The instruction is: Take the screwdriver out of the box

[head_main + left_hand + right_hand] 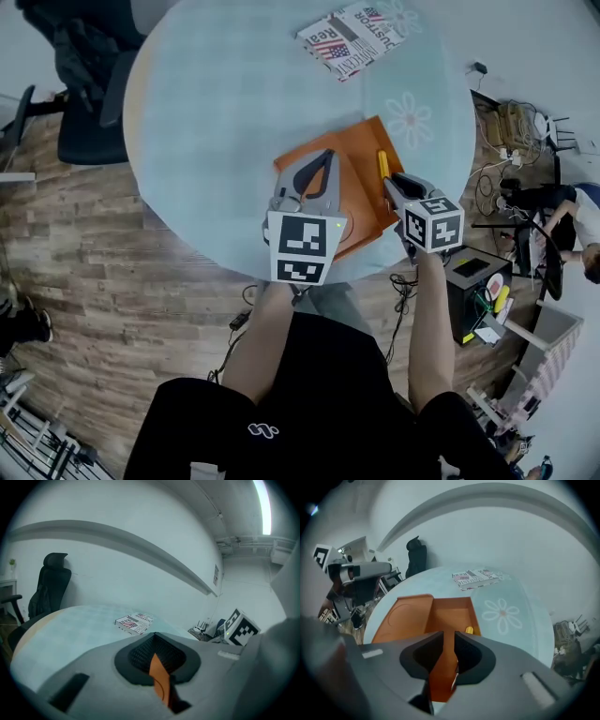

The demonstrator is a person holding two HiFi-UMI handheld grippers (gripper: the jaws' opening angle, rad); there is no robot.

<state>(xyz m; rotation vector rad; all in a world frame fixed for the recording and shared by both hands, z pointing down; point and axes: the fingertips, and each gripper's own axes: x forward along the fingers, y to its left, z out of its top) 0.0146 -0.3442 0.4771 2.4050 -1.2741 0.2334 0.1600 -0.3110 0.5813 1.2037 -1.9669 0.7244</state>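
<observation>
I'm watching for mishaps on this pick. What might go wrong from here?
The right gripper has its fingers only narrowly apart, and the screwdriver lies along the box wall: a finger may hit the wall or knock the tool. The left gripper is shut on just the thin lid; it may slip, letting the box shift.

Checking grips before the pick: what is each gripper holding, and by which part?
Left gripper pinches the box lid by its edge; right gripper holds nothing, open above the screwdriver.

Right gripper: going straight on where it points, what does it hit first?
Likely the floor of the box, with the screwdriver just right of that line; depth is unclear.
</observation>
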